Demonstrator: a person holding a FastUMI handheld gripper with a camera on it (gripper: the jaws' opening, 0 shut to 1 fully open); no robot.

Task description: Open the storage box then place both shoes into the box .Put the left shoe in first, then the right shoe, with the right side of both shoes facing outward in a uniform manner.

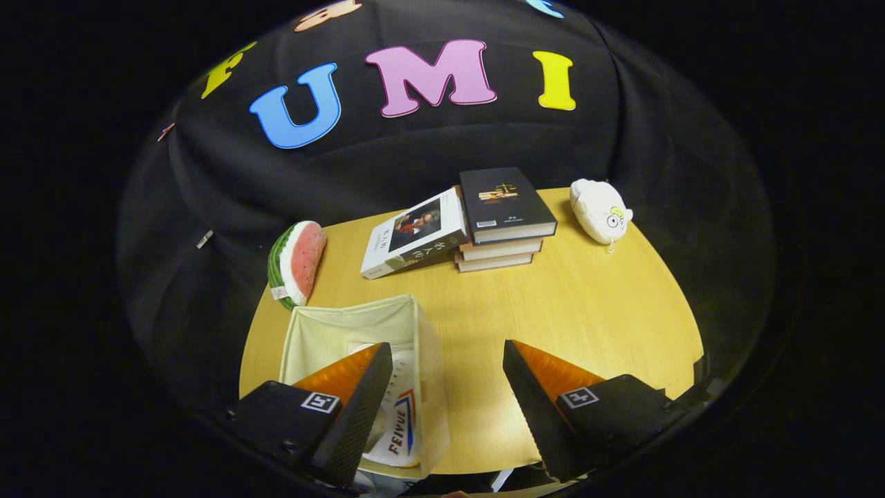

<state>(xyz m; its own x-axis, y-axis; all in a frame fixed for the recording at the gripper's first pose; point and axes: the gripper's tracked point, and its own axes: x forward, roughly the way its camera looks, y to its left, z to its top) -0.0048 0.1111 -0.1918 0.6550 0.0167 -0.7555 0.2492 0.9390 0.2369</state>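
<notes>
Storage box (325, 332): open on bench (588, 311), one shoe (401, 422) inside. Claw (446, 408): spread, empty. Next, likely: fetch the second shoe.

**Gripper spread wide, holding nothing**

The gripper (446, 387) hangs with its two fingers set well apart, a broad gap between them and nothing pressed by either. From the middle of that gap, one finger (352, 408) sits at about 8 o'clock and the other (536, 408) at about 4 o'clock. Both taper to points aimed forward, toward 12 o'clock. The finger bodies each carry a small square marker on top.
</notes>
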